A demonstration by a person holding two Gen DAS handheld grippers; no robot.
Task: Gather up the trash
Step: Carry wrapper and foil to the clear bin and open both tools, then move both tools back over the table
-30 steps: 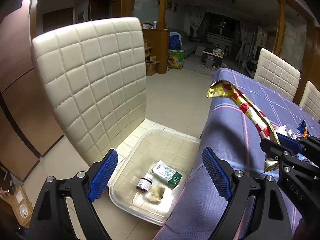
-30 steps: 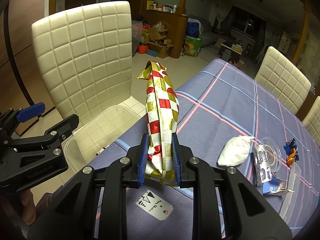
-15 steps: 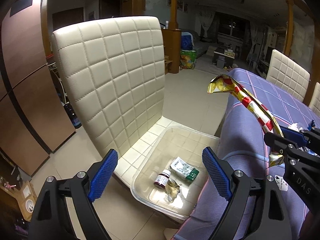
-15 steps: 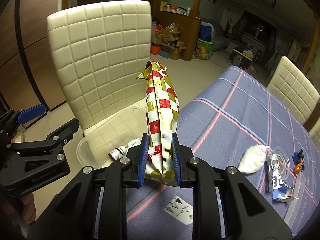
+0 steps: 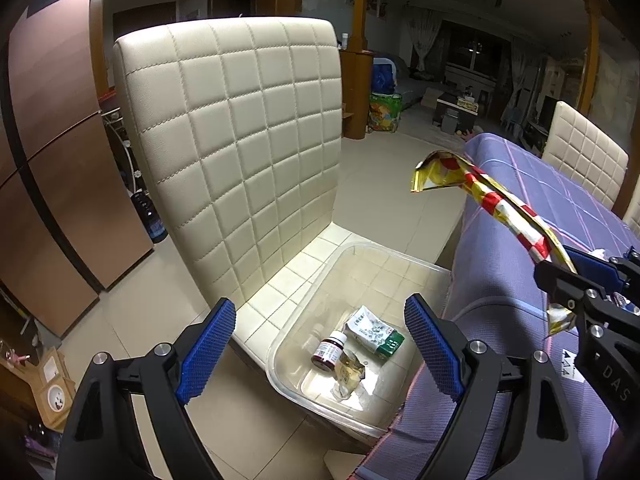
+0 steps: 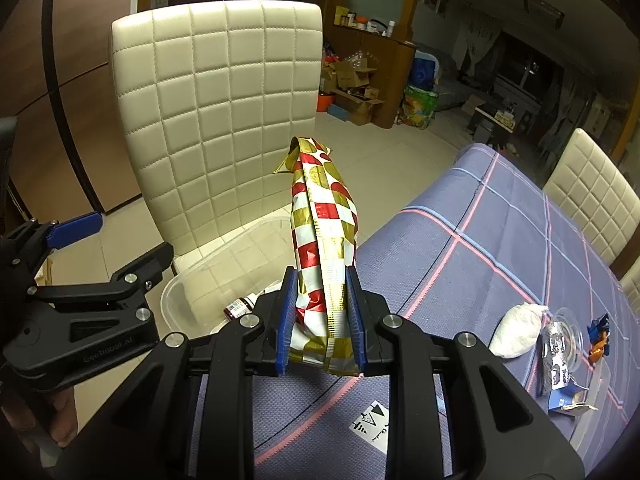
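Observation:
My right gripper [image 6: 322, 320] is shut on a long red, gold and white checkered foil wrapper [image 6: 326, 232], held in the air above the table's left edge; the wrapper also shows in the left wrist view [image 5: 488, 196]. A clear plastic bin [image 5: 296, 384] sits on the seat of a cream chair [image 5: 240, 140] and holds a small brown bottle [image 5: 330, 354], a green and white packet [image 5: 374, 330] and a crumpled clear wrapper [image 5: 350, 374]. My left gripper [image 5: 316, 354] is open and empty above the bin's near end.
The table [image 6: 500, 248] has a purple checked cloth. On its right lie a white crumpled wad [image 6: 516, 330], a silver foil packet [image 6: 556, 354], a blue and orange wrapper [image 6: 598, 338] and a blue carton scrap [image 6: 570, 400]. Another cream chair [image 6: 592, 192] stands beyond.
Both grippers have moved left, away from the table and toward the chair. The wrapper now hangs nearer the bin, and more of the bin and the chair is in view.

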